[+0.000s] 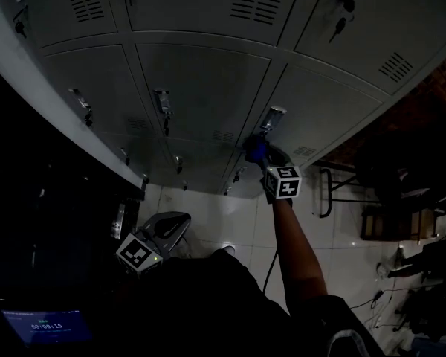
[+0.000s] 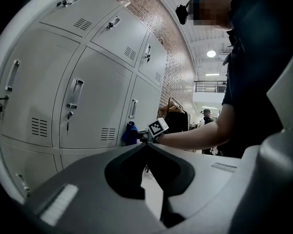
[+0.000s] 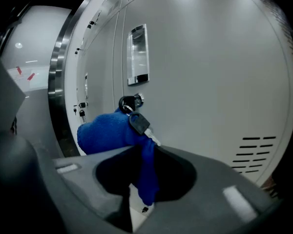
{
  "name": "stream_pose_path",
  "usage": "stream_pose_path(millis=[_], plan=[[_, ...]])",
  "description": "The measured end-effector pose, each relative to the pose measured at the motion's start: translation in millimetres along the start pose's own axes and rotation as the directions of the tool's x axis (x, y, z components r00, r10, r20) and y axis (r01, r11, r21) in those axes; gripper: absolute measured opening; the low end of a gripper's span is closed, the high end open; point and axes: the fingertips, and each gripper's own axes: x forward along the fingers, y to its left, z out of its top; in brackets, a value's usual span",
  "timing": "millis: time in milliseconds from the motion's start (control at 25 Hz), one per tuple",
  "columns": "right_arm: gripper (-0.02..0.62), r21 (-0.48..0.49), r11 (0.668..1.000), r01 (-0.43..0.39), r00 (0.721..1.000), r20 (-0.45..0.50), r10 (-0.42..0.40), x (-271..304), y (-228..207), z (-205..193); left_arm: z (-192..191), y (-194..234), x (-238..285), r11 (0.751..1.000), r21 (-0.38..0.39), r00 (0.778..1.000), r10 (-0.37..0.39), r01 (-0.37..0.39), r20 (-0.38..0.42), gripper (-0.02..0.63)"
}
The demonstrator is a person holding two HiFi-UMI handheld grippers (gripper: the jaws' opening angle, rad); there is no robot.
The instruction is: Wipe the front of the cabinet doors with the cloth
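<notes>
The grey metal cabinet doors (image 1: pixel 201 80) fill the upper head view, each with a handle, lock and vents. My right gripper (image 1: pixel 262 157) is shut on a blue cloth (image 3: pixel 107 133) and holds it against a door (image 3: pixel 205 77), just below the recessed handle (image 3: pixel 138 54) and beside the lock with a hanging key (image 3: pixel 136 121). The same cloth (image 2: pixel 129 133) shows far off in the left gripper view. My left gripper (image 1: pixel 171 227) hangs low near my body, away from the doors, jaws together with nothing between them.
White tiled floor (image 1: pixel 238 222) lies below the cabinet. A metal chair frame (image 1: pixel 334 192) and dark items stand to the right. A brick wall (image 2: pixel 171 57) runs beyond the cabinet's end. Keys hang from several locks (image 1: pixel 340 22). A small screen (image 1: pixel 44 326) glows lower left.
</notes>
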Motion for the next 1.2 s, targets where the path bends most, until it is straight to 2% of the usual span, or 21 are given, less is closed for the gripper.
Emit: stream_pose_path(millis=[400, 640, 880, 1000, 1200], plan=[[0.069, 0.047, 0.989, 0.141, 0.989, -0.041, -0.139, -39.0, -79.1, -30.3, 0.9, -13.5, 22.9, 0.998, 0.011, 0.998, -0.061, 0.061, -0.015, 0.000], [0.069, 0.101, 0.962, 0.255, 0.966, -0.057, -0.251, -70.8, -139.1, -50.6, -1.0, -25.4, 35.6, 0.996, 0.010, 0.996, -0.089, 0.089, -0.029, 0.000], [0.069, 0.093, 0.937, 0.337, 0.941, -0.078, -0.330, -93.2, -180.8, -65.8, -0.2, -33.1, 42.8, 0.995, 0.021, 0.994, -0.100, 0.101, -0.034, 0.000], [0.069, 0.099, 0.924, 0.369, 0.929, -0.077, -0.363, -103.4, -194.9, -70.7, -2.4, -34.4, 42.1, 0.995, 0.014, 0.994, -0.097, 0.098, -0.044, 0.000], [0.069, 0.040, 0.929, 0.367, 0.929, -0.059, -0.365, -113.1, -186.5, -64.5, -3.2, -34.7, 42.4, 0.994, 0.010, 0.993, -0.106, 0.106, -0.049, 0.000]])
